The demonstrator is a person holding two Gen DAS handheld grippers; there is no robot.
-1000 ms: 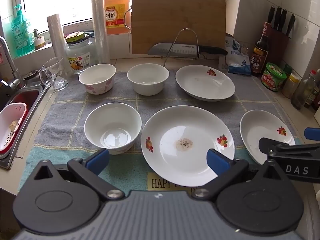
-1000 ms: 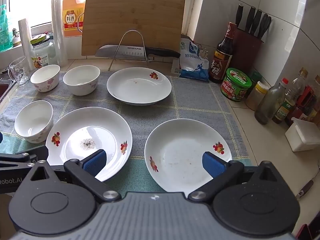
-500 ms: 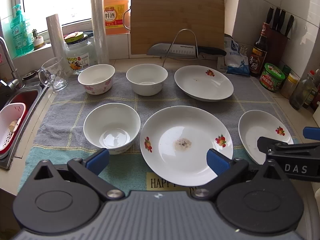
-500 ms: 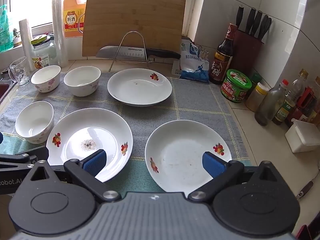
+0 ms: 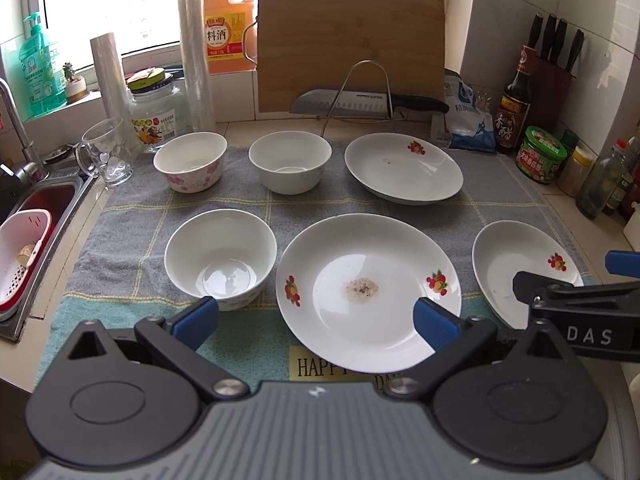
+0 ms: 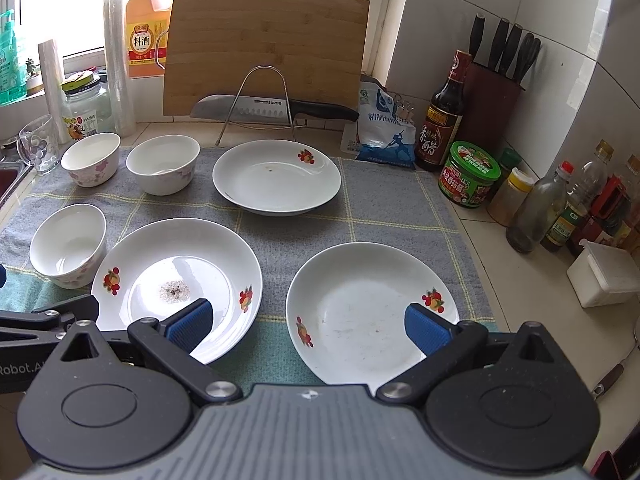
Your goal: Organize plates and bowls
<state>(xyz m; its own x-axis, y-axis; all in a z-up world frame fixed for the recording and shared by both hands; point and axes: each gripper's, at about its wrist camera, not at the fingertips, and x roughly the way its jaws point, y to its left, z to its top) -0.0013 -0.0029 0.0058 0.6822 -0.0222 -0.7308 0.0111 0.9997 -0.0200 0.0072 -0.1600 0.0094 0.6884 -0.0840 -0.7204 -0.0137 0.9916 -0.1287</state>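
Three plates, three bowls, all on the grey towel. My left claw is spread wide, nothing held, over the big crumb-stained plate, with a bowl just left. My right claw is also wide apart, nothing held, over the near-right plate.

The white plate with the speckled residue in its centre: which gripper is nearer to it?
Left. The left gripper hangs open at the residue plate's near rim; the right gripper, also open, faces the neighbouring plate.
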